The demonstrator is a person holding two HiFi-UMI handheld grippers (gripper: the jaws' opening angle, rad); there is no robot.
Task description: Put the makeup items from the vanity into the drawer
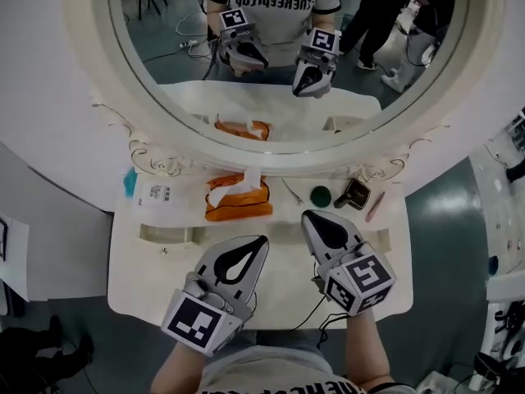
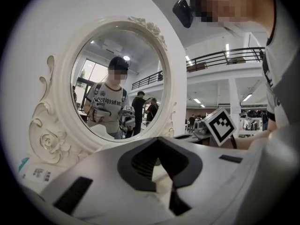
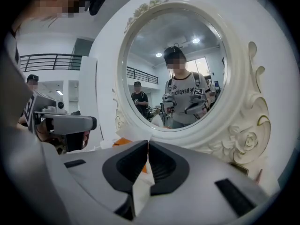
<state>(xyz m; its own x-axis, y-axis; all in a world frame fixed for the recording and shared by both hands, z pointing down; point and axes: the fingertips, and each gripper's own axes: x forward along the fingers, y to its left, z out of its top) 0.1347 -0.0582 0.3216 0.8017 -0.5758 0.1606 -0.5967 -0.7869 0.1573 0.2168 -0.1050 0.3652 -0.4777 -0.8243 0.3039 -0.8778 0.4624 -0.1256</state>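
On the white vanity top (image 1: 283, 269), under the round mirror (image 1: 279, 48), lie a round dark green item (image 1: 321, 194), a dark compact (image 1: 355, 194), a pink stick (image 1: 374, 207) and a thin pale stick (image 1: 292, 191). My right gripper (image 1: 308, 216) (image 3: 148, 143) hovers just in front of the green item, its jaws a narrow slit apart with nothing between them. To its left, my left gripper (image 1: 262, 240) (image 2: 157, 138) hangs over the middle of the top, tips together and empty. No open drawer is in view.
An orange tissue pack (image 1: 238, 199) sits at the back centre, with a white labelled packet (image 1: 160, 195) and a teal object (image 1: 130, 180) to its left. Shallow recesses (image 1: 168, 235) flank the top. A thin cable (image 1: 316, 310) hangs over the front edge. People show in the mirror.
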